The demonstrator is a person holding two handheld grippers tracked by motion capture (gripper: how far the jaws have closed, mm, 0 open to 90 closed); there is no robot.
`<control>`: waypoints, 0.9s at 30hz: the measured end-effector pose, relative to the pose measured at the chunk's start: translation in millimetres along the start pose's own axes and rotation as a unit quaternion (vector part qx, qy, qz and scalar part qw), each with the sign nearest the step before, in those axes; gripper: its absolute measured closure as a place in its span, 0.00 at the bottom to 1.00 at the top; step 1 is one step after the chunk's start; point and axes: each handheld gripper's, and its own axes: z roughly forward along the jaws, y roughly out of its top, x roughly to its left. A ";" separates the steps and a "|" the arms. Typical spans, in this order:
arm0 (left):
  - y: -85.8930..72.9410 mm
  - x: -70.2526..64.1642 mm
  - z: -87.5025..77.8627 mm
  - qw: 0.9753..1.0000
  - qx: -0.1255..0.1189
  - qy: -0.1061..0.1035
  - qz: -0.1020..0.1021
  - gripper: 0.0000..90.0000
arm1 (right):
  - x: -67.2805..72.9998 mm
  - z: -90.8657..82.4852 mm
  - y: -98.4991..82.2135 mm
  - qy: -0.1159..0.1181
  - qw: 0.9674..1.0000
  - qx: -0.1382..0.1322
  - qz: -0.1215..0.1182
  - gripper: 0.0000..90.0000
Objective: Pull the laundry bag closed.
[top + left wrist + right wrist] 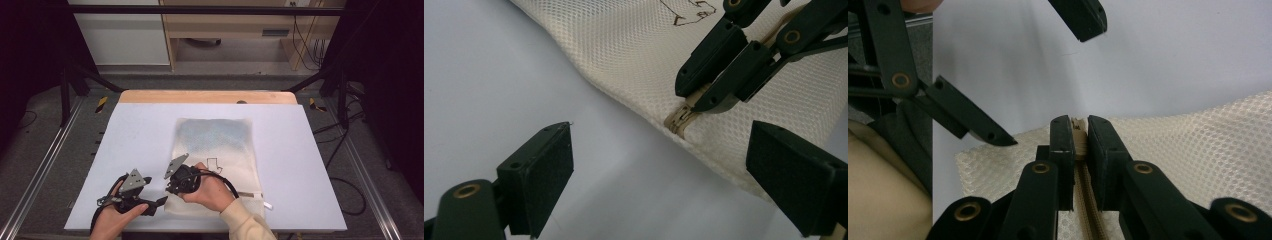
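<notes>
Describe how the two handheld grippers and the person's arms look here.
Both the left gripper and right gripper are black with brass-coloured pivots, textured pads, a grey three-cornered plate and a black cable. The right arm wears a cream sleeve.

I see a cream mesh bag [215, 150] of open-weave cloth, rough-textured, with a woven beige zipper [1083, 200]. My grippers' jaws are matt black plastic with brass-coloured rivets. The table [125, 150] top looks smooth, matt pale grey; its far edge is wood.
</notes>
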 end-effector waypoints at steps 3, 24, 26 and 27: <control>1.3 -0.1 3.3 1.000 0.003 0.001 0.003 0.15 | -0.2 -0.3 0.0 0.000 1.000 -0.003 0.000 0.91; 1.6 -2.9 17.0 0.999 0.019 -0.030 -0.014 0.22 | -0.9 -6.1 1.7 -0.004 1.000 -0.018 0.006 0.91; 1.7 -3.0 17.6 0.999 0.017 -0.033 -0.017 0.23 | -1.2 -6.9 1.7 -0.004 1.000 -0.020 0.006 0.91; 1.7 -2.9 17.8 0.999 0.017 -0.034 -0.019 0.23 | -1.2 -6.9 1.7 -0.004 1.000 -0.020 0.006 0.91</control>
